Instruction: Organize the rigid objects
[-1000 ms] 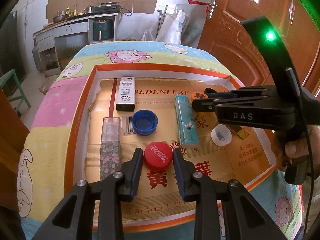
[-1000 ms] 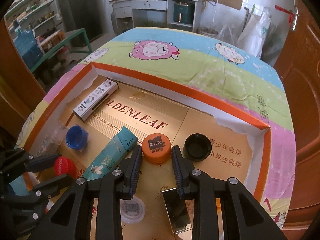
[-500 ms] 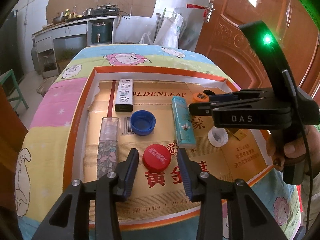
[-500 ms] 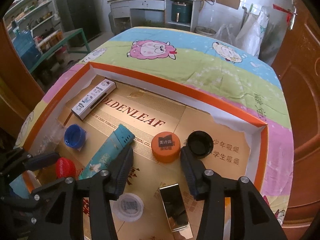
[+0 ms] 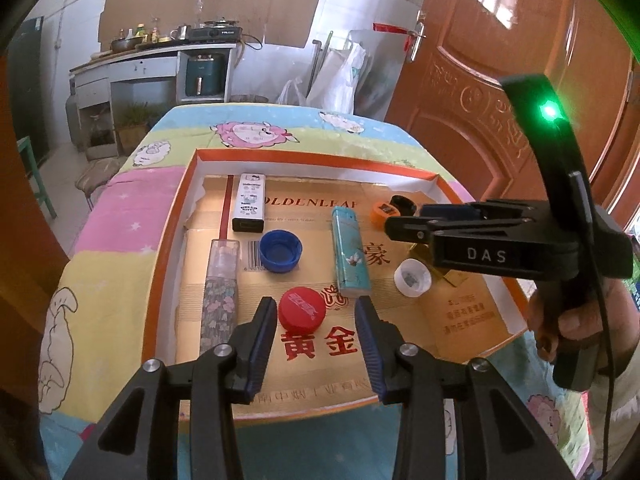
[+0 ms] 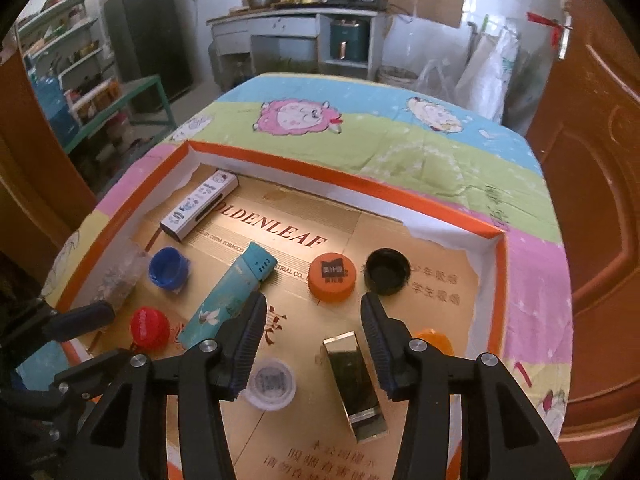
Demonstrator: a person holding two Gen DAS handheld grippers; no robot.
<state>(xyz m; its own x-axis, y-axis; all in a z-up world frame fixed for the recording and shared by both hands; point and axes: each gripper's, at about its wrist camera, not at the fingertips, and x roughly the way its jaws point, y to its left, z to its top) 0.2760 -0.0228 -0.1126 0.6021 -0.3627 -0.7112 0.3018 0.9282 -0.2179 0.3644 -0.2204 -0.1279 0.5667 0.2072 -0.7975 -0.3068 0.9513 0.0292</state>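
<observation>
A shallow cardboard tray with an orange rim (image 5: 168,248) (image 6: 492,232) holds the objects. My left gripper (image 5: 315,312) is open above the tray; the red cap (image 5: 302,312) (image 6: 149,327) lies free between its fingers. My right gripper (image 6: 314,312) (image 5: 394,224) is open, pulled back from the orange cap (image 6: 332,278) (image 5: 382,212), which lies next to a black cap (image 6: 387,272). A teal lighter (image 5: 350,256) (image 6: 228,296), a blue cap (image 5: 280,250) (image 6: 168,268), a white cap (image 5: 412,278) (image 6: 270,385), a gold lighter (image 6: 354,380), a white box (image 5: 250,202) (image 6: 200,210) and a floral tube (image 5: 220,292) also lie there.
The tray lies on a table with a cartoon-print cloth (image 6: 360,136). A second orange cap (image 6: 434,340) sits by the tray's right wall. A wooden door (image 5: 500,92) stands to the right, a kitchen counter (image 5: 160,64) behind.
Both grippers opened and drew back. The left let go of the red cap, the right let go of the orange cap; both caps now lie free on the tray.
</observation>
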